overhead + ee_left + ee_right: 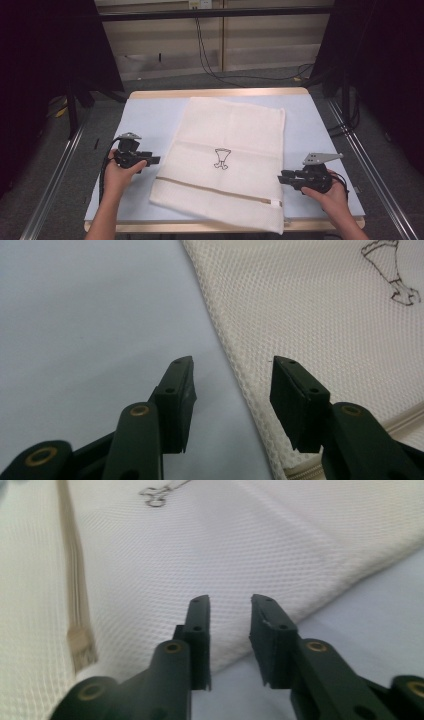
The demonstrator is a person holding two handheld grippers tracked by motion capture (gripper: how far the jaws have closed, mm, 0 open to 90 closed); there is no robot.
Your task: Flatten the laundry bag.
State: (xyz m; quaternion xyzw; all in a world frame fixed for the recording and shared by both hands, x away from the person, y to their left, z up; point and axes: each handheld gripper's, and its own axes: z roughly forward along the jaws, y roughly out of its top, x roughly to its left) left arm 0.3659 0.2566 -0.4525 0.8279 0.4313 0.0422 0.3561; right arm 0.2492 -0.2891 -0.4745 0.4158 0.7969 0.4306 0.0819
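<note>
Flanking the mesh bag (225, 160), I keep both grippers, left (154, 160) and right (283, 178), open and empty; its long axis runs near-to-far between them, edges just inside each.

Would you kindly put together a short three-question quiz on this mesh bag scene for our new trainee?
1. True or false: the left gripper is clamped on the cream mesh bag.
2. Which way does the bag's zipper lie? A) across the end nearest the person B) along the far edge C) down the middle, lengthwise
3. Fill in: the bag lies flat on a pale blue ____ that covers the table.

Key
1. False: its jaws stand open beside the bag's left edge, with nothing gripped; the right gripper is open too, at the right edge.
2. A
3. mat
</note>
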